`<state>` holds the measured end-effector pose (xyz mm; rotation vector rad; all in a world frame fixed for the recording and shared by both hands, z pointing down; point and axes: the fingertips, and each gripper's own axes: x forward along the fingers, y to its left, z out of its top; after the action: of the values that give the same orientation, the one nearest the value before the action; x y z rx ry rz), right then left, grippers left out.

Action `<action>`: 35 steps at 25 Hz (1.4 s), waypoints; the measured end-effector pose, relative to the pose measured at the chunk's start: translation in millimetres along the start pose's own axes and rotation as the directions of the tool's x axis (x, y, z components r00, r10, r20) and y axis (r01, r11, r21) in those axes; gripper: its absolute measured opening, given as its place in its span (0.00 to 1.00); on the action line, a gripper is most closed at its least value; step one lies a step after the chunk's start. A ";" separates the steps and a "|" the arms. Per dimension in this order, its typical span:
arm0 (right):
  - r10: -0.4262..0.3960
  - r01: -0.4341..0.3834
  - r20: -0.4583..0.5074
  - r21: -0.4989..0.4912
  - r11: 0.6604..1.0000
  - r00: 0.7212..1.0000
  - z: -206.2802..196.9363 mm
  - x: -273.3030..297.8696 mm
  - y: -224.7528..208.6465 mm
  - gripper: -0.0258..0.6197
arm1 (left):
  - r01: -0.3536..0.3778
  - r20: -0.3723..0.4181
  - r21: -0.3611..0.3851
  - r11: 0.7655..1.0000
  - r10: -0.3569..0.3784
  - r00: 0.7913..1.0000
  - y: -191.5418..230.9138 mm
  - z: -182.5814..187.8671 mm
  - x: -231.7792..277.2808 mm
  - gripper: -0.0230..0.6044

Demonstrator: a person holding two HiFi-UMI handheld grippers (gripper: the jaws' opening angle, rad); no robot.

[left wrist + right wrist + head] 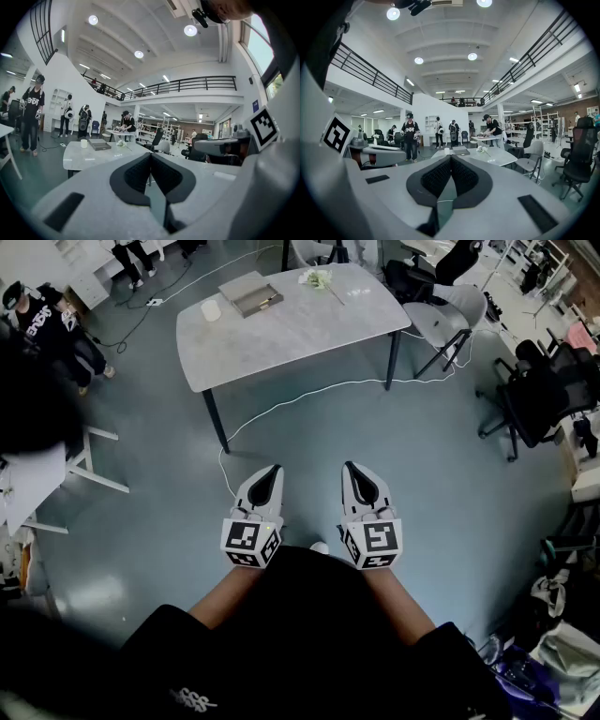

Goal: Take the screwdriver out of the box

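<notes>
Big open workshop: blue-grey floor (450, 465), a mezzanine w/ black railing (201, 84) above, round ceiling lights. We stand on the bare floor, well short of the work table.

We hold both grippers low in front of us, side by side, a gap btwn them. Left gripper (272, 472): jaws closed, dark pads meeting tip to tip, nothing btwn them. Right gripper (351, 468): same, pads together, empty. Each one's marker cube (251, 542) sits at its rear, near our forearms. Both point roughly level toward the table.

Just ahead of the tips a white cable (309, 390) snakes across the floor and on under the table. The grey table (309, 334) stands well apart from both grippers. The box (249, 292), flat and grey, lies on the far half of the top. A white cup (211, 309) sits just beside it on the left; a small white-green bunch of flowers (319, 278) lies near it on the right. The screwdriver can't be picked out at this range; something slim rests on the box, too small to tell what.

A grey chair (450, 310) stands at the table's right end, a black office chair (534, 395) further right. A person in a black top (42, 320) stands off to the left. More ppl are at a far bench (125, 123).
</notes>
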<state>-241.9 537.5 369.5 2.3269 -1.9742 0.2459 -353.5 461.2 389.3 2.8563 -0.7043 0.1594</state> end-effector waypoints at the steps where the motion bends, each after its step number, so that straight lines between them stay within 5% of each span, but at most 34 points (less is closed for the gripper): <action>1: -0.002 0.002 0.004 0.005 1.000 1.000 -1.0 -2.4 -6.3 0.06 | -0.002 0.002 0.004 1.000 0.002 1.000 -5.4 0.3 2.6 0.06; 8: 0.002 -0.001 -0.009 0.072 0.997 1.000 -14.8 -2.2 -41.5 0.06 | 0.011 -0.016 0.017 1.000 -0.011 1.000 -26.0 -0.2 30.3 0.06; 18: -0.012 0.016 -0.063 0.062 0.998 0.998 -21.6 62.9 -88.2 0.06 | 0.050 -0.036 0.002 0.999 -0.050 0.998 10.1 1.2 127.7 0.06; 28: -0.079 0.088 -0.143 0.062 0.994 0.987 -17.2 211.0 -152.8 0.06 | 0.170 -0.089 0.076 0.983 -0.163 0.983 82.0 18.0 277.5 0.06; 35: -0.106 0.112 -0.103 0.047 0.993 0.989 26.7 335.5 -170.7 0.06 | 0.152 -0.067 0.057 0.987 -0.148 0.987 173.6 54.2 348.7 0.06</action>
<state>-19.3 235.4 408.8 2.3945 -1.8098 0.4036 -124.7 142.5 417.1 2.9349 -0.4784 0.2510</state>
